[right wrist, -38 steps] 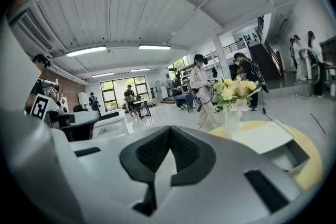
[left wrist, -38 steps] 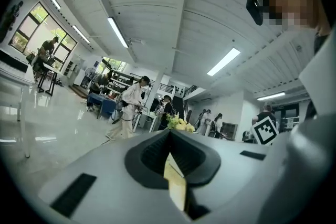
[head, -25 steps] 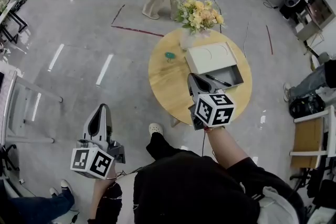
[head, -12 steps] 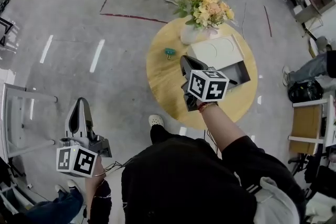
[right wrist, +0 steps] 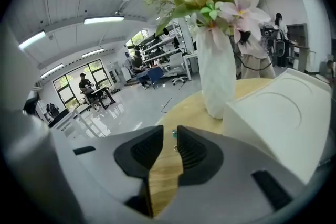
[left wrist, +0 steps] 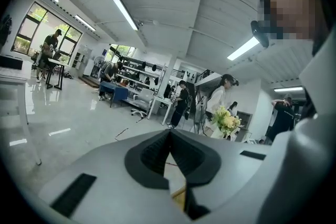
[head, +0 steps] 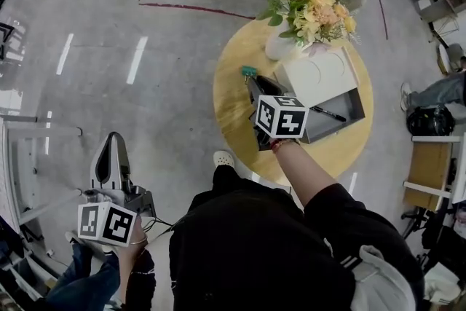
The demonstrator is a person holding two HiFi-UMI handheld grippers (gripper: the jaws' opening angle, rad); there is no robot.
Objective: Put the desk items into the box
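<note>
A small teal item [head: 250,71] lies on the round wooden table [head: 237,113], left of the white vase of flowers [head: 279,46]. My right gripper [head: 253,81] reaches over the table just short of it. In the right gripper view its jaws [right wrist: 169,136] stand a little apart, having just been opening, with nothing between them; the teal item [right wrist: 173,134] shows far ahead in the gap. A grey box [head: 351,107] holds a black pen [head: 328,113], and its white lid [head: 320,75] rests behind it. My left gripper [head: 114,140] hangs over the floor, shut and empty [left wrist: 169,134].
The vase [right wrist: 216,76] and the white lid [right wrist: 281,118] stand close on the right of my right gripper. Chairs, desks and several people surround the table. A person's shoe [head: 222,157] sits by the table's near edge.
My right gripper has moved down and left across the table, from beside the box toward the teal item. The left gripper has drifted over the floor.
</note>
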